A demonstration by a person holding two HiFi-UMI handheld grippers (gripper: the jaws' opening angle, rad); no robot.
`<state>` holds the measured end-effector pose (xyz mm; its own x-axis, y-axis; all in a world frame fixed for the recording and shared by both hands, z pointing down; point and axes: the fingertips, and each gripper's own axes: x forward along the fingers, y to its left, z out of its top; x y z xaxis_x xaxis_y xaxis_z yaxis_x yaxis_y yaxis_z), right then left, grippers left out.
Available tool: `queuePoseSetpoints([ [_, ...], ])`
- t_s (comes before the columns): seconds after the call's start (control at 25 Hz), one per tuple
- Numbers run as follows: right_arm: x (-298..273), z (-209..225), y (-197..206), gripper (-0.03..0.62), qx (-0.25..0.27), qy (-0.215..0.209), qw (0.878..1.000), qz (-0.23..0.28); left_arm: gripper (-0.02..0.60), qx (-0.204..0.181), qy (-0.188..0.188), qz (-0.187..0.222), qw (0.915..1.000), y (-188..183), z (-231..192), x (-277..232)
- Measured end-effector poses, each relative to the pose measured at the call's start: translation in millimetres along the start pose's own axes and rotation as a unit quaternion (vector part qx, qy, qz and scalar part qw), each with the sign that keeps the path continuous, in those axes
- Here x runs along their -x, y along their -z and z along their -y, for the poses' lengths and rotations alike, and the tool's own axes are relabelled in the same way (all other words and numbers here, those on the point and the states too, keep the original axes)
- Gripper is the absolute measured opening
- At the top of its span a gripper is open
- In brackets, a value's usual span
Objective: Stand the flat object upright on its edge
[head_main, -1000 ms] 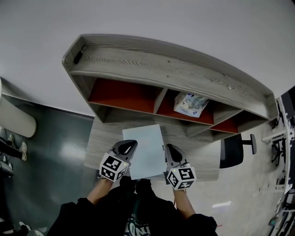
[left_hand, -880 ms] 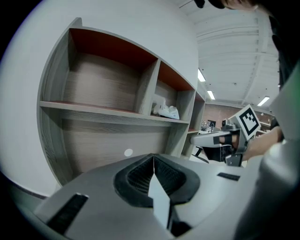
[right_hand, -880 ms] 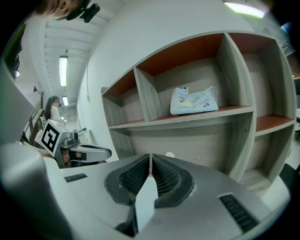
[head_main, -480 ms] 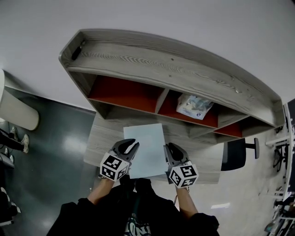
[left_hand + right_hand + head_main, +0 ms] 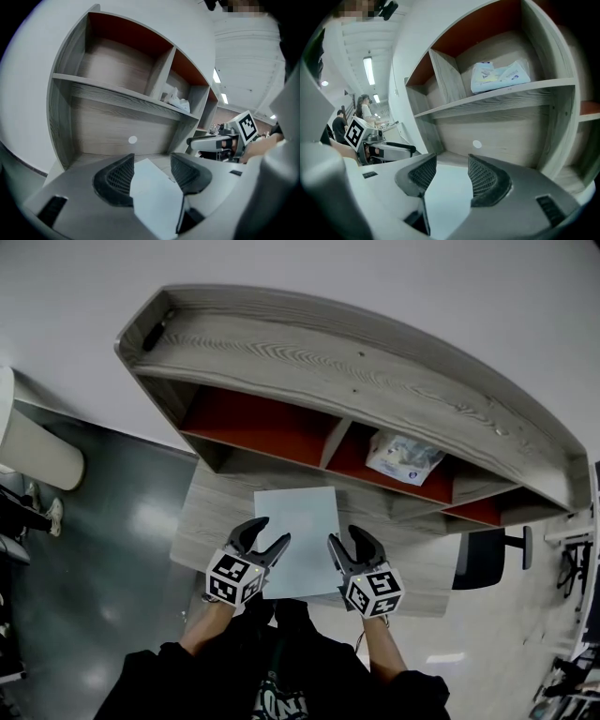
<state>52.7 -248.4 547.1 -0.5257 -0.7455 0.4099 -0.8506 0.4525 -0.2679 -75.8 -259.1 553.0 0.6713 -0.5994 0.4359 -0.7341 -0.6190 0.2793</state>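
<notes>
Panel (image 5: 298, 535): pale, thin, rectangular, lying flat mid-desk (image 5: 208, 512), in front of shelf unit (image 5: 328, 352). L gripper (image 5: 267, 534) sits at its 8 o'clock edge, R gripper (image 5: 344, 538) at 4 o'clock. Both jaw pairs have just been opening and now stand apart. A panel edge lies between and under each pair, pads not pressing it.

Handling, my guess: light, prob semi-stiff board or plastic. Smooth face, so likely slippery on the wood, and may flex. Best hold imo: pinch opposite side edges near mid-length w/ both grippers, raise near edge, pivot on far edge at 12 o'clock. Narrow edge means it tips easily once up.
</notes>
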Motion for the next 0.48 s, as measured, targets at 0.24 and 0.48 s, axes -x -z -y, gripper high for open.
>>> queuePoseSetpoints([
  [0.24,-5,1,7,0.224,0.002,-0.014,1.000,-0.011,0.307,0.020,-0.015,-0.006,0.9997,6,-7,-2],
  [0.48,-4,10,14,0.225,0.008,-0.018,0.999,-0.025,0.341,0.043,-0.020,-0.019,0.9987,16,-9,-4],
])
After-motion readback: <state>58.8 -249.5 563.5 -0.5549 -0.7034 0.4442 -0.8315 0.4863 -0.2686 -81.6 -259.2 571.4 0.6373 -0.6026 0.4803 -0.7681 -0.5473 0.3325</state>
